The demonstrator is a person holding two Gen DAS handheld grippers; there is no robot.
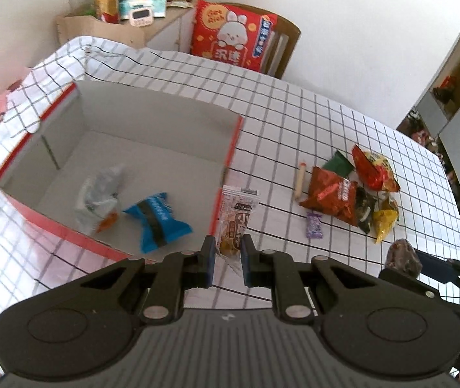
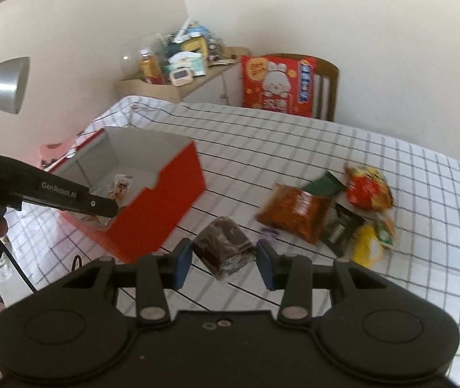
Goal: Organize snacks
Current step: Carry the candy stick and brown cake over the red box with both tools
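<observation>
Left gripper (image 1: 225,252) clamped on white printed sachet (image 1: 237,218); right gripper (image 2: 224,258) clamps dark-brown wrapped cake (image 2: 223,247); release above red cardboard box (image 1: 152,106), frame centre-left

Home: checked tablecloth (image 1: 294,113), cushioned chair (image 1: 281,38).

Red box (image 2: 152,207) open-topped; snack pile (image 2: 333,213) crowds cloth right of it.

A desk (image 1: 327,123) covered by a white cloth with a black grid. On it sits an open red box (image 1: 226,168), and well apart to one side lies a loose cluster of snack packets (image 1: 353,190), with a small purple candy (image 1: 314,224) and a thin sausage stick (image 1: 300,177) beside them.
</observation>
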